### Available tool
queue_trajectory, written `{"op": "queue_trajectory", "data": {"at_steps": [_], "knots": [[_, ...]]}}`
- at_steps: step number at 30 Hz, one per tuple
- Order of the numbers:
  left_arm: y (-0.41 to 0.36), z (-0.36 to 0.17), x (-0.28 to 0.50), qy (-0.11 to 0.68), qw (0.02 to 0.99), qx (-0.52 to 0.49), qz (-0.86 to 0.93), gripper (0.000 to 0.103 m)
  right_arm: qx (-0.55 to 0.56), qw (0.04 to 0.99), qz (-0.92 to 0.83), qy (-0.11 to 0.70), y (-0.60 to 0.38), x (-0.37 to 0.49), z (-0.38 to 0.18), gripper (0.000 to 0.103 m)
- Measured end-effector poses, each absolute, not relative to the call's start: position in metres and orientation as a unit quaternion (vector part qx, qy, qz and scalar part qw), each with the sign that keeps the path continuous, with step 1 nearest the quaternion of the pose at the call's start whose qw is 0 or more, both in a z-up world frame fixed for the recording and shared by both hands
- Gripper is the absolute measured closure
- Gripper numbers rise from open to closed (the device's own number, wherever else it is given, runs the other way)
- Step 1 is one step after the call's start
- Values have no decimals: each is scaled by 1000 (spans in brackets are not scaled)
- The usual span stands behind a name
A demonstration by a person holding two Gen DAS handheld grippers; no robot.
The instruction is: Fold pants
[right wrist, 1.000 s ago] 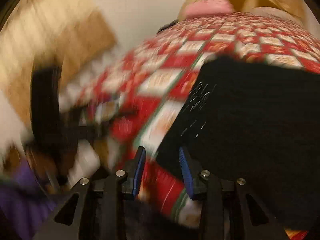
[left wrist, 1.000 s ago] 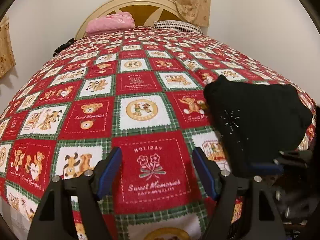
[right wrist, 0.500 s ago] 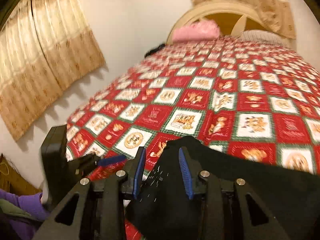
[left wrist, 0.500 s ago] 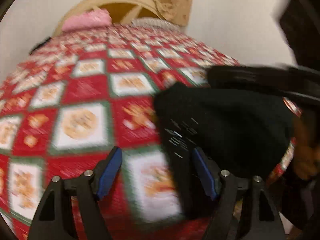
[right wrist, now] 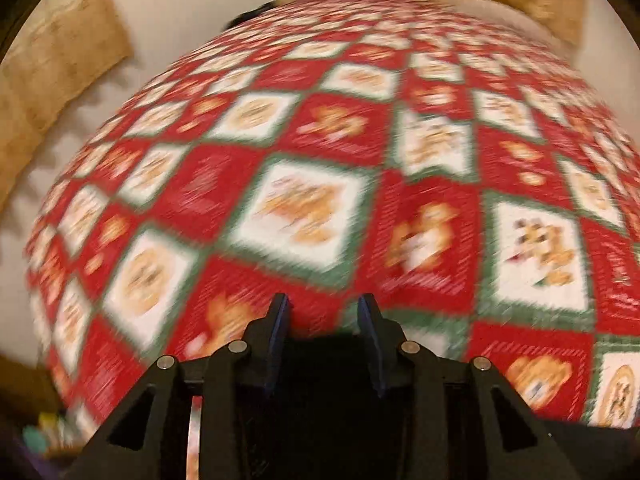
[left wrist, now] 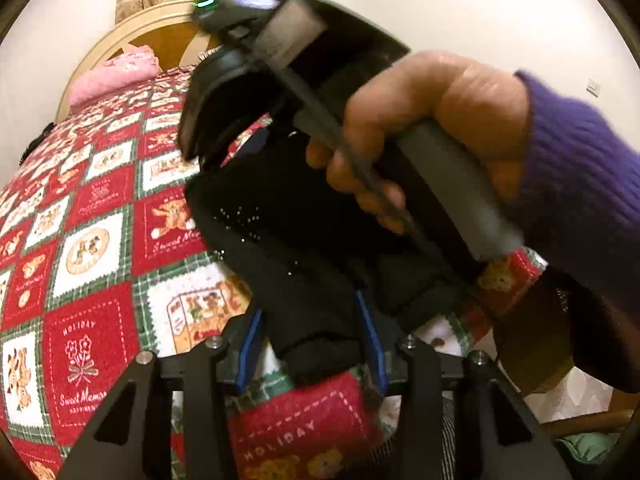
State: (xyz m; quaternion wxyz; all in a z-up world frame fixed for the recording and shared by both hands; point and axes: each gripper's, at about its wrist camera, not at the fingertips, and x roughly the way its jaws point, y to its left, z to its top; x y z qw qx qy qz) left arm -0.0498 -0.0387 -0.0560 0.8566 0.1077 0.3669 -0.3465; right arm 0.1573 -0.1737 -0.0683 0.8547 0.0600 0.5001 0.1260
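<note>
Left gripper (left wrist: 310,344) just closing around black pants (left wrist: 288,240) (bedspread (left wrist: 92,340) beneath).

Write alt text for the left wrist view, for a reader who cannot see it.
The left tongs have just been closing around a fold of black fabric pants lying on a red, white and green patchwork bedspread. Above the pants, a hand in a purple knitted sleeve grips the handle of the other tongs.

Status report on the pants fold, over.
Left tool jaws just closing, black pants between them, clamp unconfirmed. Right tool blurred, dark cloth low between jaws, grip unclear. Right hand crosses over the pants.
</note>
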Motion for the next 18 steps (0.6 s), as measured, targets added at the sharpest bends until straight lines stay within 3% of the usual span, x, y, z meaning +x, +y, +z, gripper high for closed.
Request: {"op": "queue_trajectory", "data": {"at_steps": [3,8,13,18], "knots": [[-29,-56,-49,377,846,95,-366,58,139,858,161,468,-201,141,-50,66],[-35,-57,-50,371,848,106,-364,58,55,861,218,456,-176,110,-22,66],[-41,-58,-61,349,853,139,-361,63,-108,830,192,512,-122,116,-58,66],[-54,-59,-78,321,853,191,-363,66,-59,835,140,528,-144,140,-62,65]]}}
